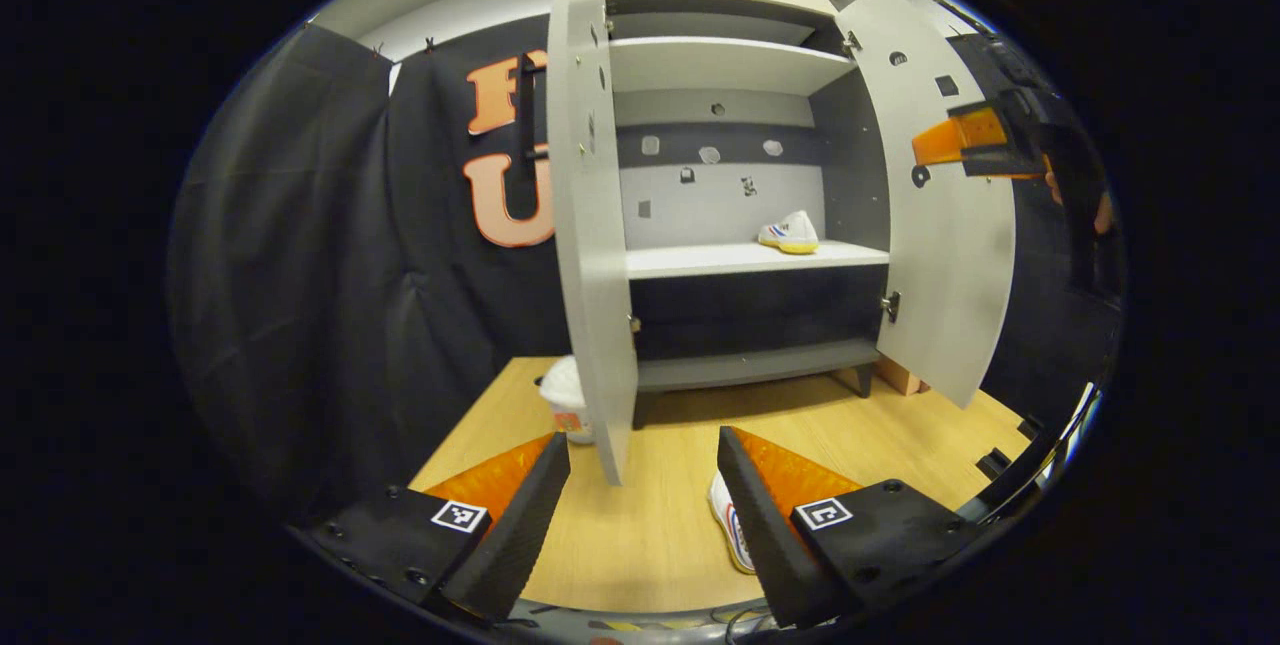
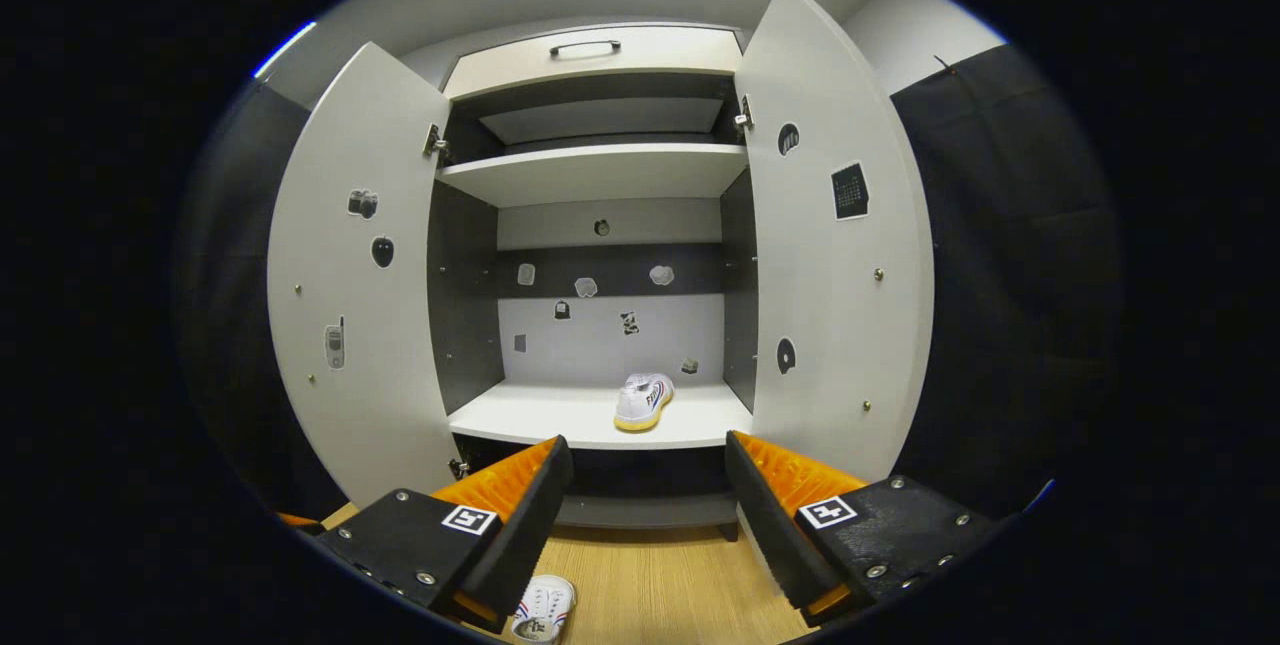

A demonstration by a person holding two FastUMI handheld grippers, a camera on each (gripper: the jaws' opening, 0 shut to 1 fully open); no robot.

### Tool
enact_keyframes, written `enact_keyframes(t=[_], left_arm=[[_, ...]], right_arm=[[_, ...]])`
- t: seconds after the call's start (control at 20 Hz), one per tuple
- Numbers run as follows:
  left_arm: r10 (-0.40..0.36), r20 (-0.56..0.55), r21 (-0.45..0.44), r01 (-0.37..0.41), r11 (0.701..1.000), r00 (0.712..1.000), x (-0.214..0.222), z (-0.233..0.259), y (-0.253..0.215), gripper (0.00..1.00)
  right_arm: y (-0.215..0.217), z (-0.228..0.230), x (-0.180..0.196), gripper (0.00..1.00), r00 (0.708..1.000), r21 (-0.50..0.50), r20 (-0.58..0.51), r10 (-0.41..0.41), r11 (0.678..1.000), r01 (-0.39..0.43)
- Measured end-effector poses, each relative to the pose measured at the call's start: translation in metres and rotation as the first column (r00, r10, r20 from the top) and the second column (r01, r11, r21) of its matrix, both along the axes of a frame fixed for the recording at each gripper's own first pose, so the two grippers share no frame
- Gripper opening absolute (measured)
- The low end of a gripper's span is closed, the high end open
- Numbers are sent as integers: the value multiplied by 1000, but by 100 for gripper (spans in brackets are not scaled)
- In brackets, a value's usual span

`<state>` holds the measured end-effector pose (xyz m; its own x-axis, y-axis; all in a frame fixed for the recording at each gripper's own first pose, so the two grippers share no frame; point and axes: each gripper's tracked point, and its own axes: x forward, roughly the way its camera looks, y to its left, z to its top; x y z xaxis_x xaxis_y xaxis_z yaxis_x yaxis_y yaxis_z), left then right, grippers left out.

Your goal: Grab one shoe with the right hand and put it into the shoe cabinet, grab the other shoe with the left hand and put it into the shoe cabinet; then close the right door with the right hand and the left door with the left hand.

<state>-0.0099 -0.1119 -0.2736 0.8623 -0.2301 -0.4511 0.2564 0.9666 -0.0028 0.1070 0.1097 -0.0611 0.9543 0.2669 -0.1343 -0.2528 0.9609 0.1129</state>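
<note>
The grey shoe cabinet [image 1: 735,65] [image 2: 600,170] stands with both doors swung open. One white shoe [image 1: 790,233] [image 2: 642,402] with a yellow sole rests on its lower shelf, right of middle. The other white shoe [image 1: 730,523] [image 2: 543,609] lies on the wooden floor in front of the cabinet. My left gripper [image 1: 645,500] is open and hovers low over the floor, the floor shoe partly behind its right finger. My right gripper [image 2: 648,505] is open, facing the cabinet's inside, with nothing between its fingers; it also appears by the right door [image 1: 960,140].
The left door [image 1: 590,225] [image 2: 350,295] juts out toward me, its lower corner close above the floor. The right door [image 1: 945,225] [image 2: 840,265] stands wide. A white tub [image 1: 563,400] sits on the floor behind the left door. Black cloth walls both sides.
</note>
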Motion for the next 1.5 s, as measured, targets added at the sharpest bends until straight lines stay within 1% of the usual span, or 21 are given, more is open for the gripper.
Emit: enact_keyframes(t=[0.1, 0.25, 0.4, 0.6, 0.7, 0.8, 0.85, 0.95, 1.0, 1.05, 1.1, 1.15, 1.2, 1.25, 1.3, 1.35, 1.4, 1.45, 1.5], left_arm=[[-21, -52, 26, 22, 999, 998, 4, -37, -11, 96], [-70, -122, 74, 79, 994, 990, 6, -89, -30, 96], [-107, -255, 61, 126, 990, 961, -2, -143, -53, 96], [-131, -344, 85, 170, 982, 930, 1, -187, -66, 97], [-137, -403, 84, 185, 979, 905, -1, -208, -72, 97], [-131, -449, 70, 182, 981, 884, 0, -221, -76, 97], [-128, -468, 67, 180, 981, 874, -1, -228, -76, 95], [-123, -518, 43, 170, 985, 847, -5, -239, -78, 81], [-120, -542, 31, 162, 986, 832, -7, -244, -80, 76], [-113, -570, 23, 153, 988, 814, -13, -249, -80, 79], [-118, -570, -1, 143, 990, 813, -10, -247, -84, 76], [-112, -570, -5, 133, 991, 814, -8, -250, -86, 76], [-103, -590, -3, 126, 992, 801, -10, -251, -85, 73], [-95, -595, -1, 117, 993, 798, -7, -251, -86, 72], [-125, -606, -54, 116, 992, 786, -8, -250, -98, 75], [-112, -620, -40, 112, 993, 777, -11, -250, -96, 58], [-119, -614, -21, 135, 991, 781, -9, -251, -97, 40], [-118, -614, -4, 147, 989, 780, -10, -252, -97, 40], [-106, -609, 2, 135, 991, 786, -9, -254, -96, 35]], right_arm=[[-12, -2, -8, 94, 1000, -12, 6, -6, 1000, 6], [-29, -6, -15, 94, 1000, -31, 14, -16, 999, 16], [-47, -14, -18, 94, 999, -44, -1, -39, 998, 39], [-61, -28, -22, 94, 999, -21, -36, -34, 999, 33], [-71, -33, -20, 94, 998, -34, -38, -41, 999, 40], [-75, -36, -19, 94, 998, -42, -44, -37, 999, 35], [-76, -36, -19, 94, 998, -36, -46, -33, 999, 31], [-77, -38, -17, 94, 998, -25, -55, -19, 1000, 17], [-78, -40, -15, 94, 998, -27, -56, -15, 1000, 14], [-78, -42, -13, 94, 998, -33, -58, -12, 999, 10], [-78, -44, -9, 94, 998, -38, -61, -7, 999, 4], [-76, -45, -8, 94, 998, -40, -65, 2, 999, -5], [-74, -47, -6, 94, 998, -40, -69, 11, 999, -14], [-73, -48, -5, 94, 997, -41, -73, 19, 999, -22], [-71, -50, -3, 94, 997, -42, -74, 27, 999, -31], [-69, -51, -1, 94, 997, -46, -75, 34, 998, -38], [-66, -53, 2, 94, 996, -50, -77, 42, 998, -46], [-63, -53, 3, 94, 996, -50, -78, 51, 997, -55], [-60, -53, 4, 94, 995, -48, -78, 61, 997, -65]])
